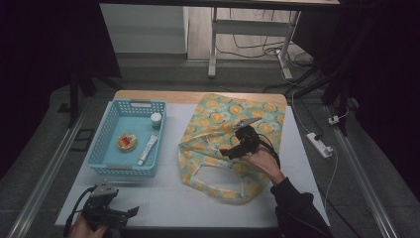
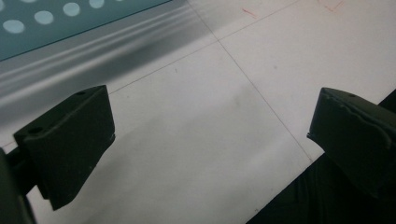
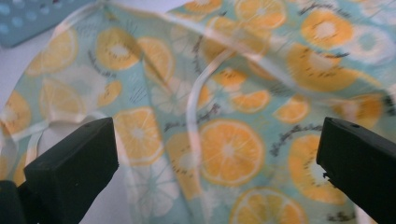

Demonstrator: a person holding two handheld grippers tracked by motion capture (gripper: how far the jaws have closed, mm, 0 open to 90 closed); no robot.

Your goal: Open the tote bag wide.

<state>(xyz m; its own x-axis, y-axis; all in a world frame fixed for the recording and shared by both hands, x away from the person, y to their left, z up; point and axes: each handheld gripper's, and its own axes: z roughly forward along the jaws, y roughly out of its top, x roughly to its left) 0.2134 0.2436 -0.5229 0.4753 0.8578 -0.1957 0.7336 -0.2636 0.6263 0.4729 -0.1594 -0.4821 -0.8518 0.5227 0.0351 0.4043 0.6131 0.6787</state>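
A fabric bag printed with orange slices lies flat on the white table, right of centre, its pale handles toward the front. My right gripper hovers over the middle of the bag, jaws wide apart with nothing between them; in the right gripper view the bag and a pale handle strap lie below the jaws. My left gripper rests near the table's front left corner, open and empty, over bare white table.
A blue perforated basket stands at the left, holding a small white jar, a round orange item and a white tube. Its wall shows beyond the left jaws. A power strip lies right of the table.
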